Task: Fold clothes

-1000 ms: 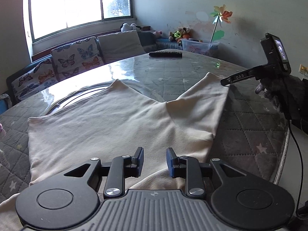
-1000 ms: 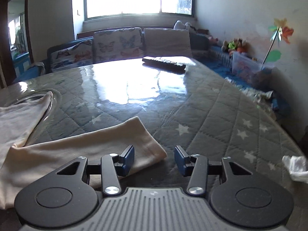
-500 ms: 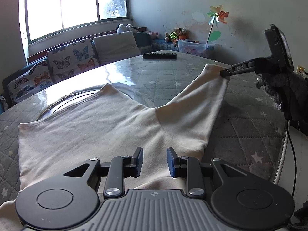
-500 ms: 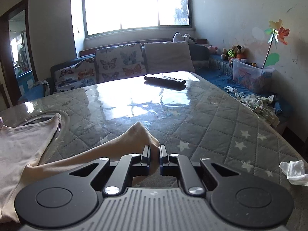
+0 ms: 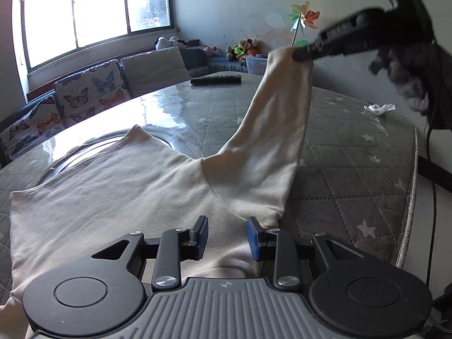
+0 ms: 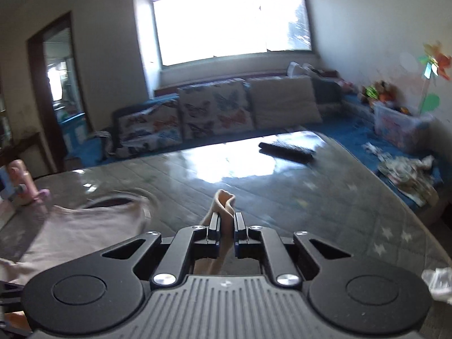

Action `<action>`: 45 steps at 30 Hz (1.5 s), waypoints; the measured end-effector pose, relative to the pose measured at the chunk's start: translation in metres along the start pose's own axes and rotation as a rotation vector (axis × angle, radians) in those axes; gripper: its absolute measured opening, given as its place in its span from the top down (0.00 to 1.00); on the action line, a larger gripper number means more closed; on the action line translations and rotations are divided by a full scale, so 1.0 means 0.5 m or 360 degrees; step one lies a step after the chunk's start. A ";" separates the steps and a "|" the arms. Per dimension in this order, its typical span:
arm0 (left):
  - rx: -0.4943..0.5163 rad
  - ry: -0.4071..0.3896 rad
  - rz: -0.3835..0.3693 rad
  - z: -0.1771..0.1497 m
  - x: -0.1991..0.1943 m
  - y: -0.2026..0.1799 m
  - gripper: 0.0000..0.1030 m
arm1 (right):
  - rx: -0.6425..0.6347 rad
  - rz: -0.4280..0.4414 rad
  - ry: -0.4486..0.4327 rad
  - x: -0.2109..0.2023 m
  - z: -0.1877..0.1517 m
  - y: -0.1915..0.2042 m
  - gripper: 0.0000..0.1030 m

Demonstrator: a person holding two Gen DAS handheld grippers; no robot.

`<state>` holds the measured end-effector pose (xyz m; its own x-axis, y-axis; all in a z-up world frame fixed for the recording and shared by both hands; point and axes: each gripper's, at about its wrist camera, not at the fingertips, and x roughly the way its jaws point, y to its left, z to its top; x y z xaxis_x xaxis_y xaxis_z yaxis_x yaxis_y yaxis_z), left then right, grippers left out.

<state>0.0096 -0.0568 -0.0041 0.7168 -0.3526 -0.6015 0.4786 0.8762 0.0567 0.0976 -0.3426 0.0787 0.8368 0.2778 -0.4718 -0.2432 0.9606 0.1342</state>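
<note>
Two claws are at work on one cream shirt (image 5: 118, 197), which lies spread flat over the quilted grey cover of the desk (image 5: 353, 169). The left claw (image 5: 227, 237) hovers low over the near part of the shirt with its jaws set apart, blue pads facing each other across a gap, and no cloth pinched between them. The right claw (image 6: 226, 226) is clamped narrow on the end of the sleeve (image 5: 276, 130); a fold of cream cloth pokes up between its pads in the right wrist view. Seen from the left wrist view, that sleeve is lifted off the desk and rises at a slant from the shirt's body to the right claw's tip (image 5: 303, 53), which is held up in the air by a dark-gloved hand (image 5: 406, 70). The rest of the shirt stays on the cover, its neckline toward the far side.

Farther back on the desk lies a dark remote control (image 5: 216, 79), well apart from the shirt. A crumpled white tissue (image 5: 378, 108) sits near the right edge. Beyond the desk stand butterfly-print cushions (image 5: 87, 93) under a bright window (image 5: 93, 14), and a paper pinwheel (image 5: 303, 17) leans against the wall.
</note>
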 end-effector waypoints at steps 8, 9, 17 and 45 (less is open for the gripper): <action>-0.0132 -0.0114 0.0160 -0.030 -0.097 0.068 0.63 | -0.0349 0.0382 -0.0033 -0.044 0.049 0.219 0.93; -0.0156 -0.0122 0.0189 -0.037 -0.110 0.079 0.63 | -0.0365 0.0404 -0.0031 -0.044 0.050 0.232 0.93; -0.0337 -0.0113 0.0354 -0.103 -0.182 0.137 0.63 | -0.0561 0.0715 0.0086 0.008 0.023 0.431 0.93; -0.0584 -0.0024 0.0530 -0.125 -0.164 0.196 0.98 | -0.0543 0.0610 0.0540 0.075 -0.173 0.263 0.74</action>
<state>-0.0340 0.0786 0.0013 0.8089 -0.0363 -0.5869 0.0142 0.9990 -0.0422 0.0548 -0.2059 0.0034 0.4696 0.5333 -0.7036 -0.6862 0.7219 0.0892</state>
